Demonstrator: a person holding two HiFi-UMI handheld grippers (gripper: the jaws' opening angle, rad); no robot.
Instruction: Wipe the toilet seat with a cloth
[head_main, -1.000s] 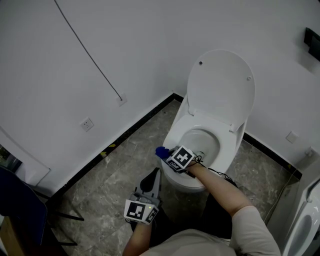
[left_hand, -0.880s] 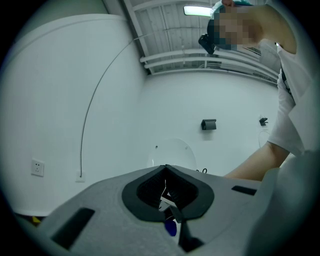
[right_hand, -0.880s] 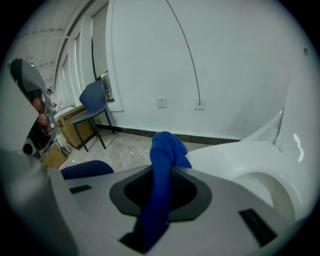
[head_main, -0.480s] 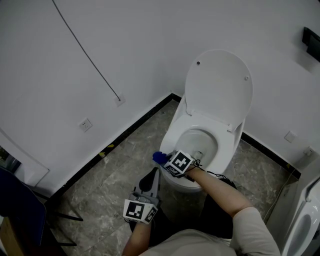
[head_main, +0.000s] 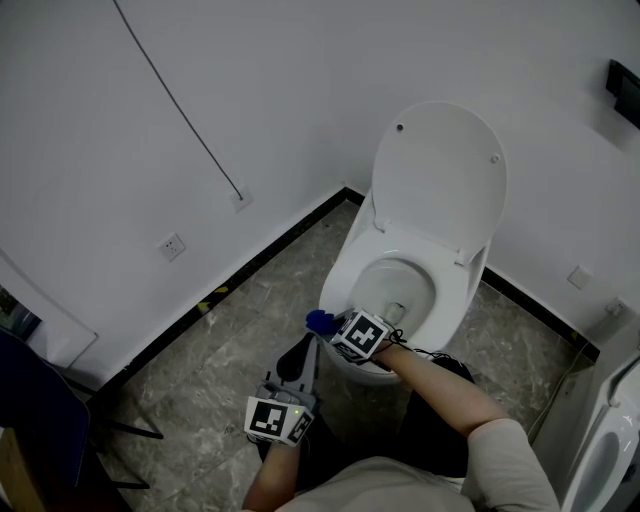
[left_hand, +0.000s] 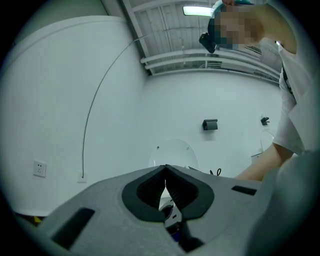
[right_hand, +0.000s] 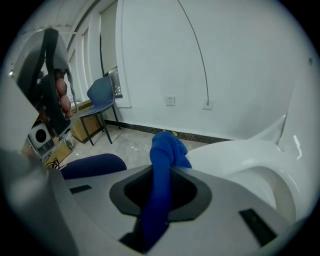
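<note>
1. Closest in, the left gripper (head_main: 308, 350) hangs over the grey floor tiles (head_main: 220, 350). Its jaws are clenched tip to tip with nothing caught between them, and they point toward the toilet.
2. Just beyond it, the right gripper (head_main: 328, 324) is clamped on the blue cloth (head_main: 319, 321). The cloth bunches out past the jaw tips and trails back down between them.
3. That cloth sits right at the front left edge of the toilet seat (head_main: 347, 268), low on the rim. The bowl (head_main: 398, 285) opens just past it.
4. Further back, the lid (head_main: 440, 170) stands raised against the wall.
5. Far left, there's a wall socket (head_main: 171, 245), and a thin cable (head_main: 180, 110) slants down the white wall.
</note>
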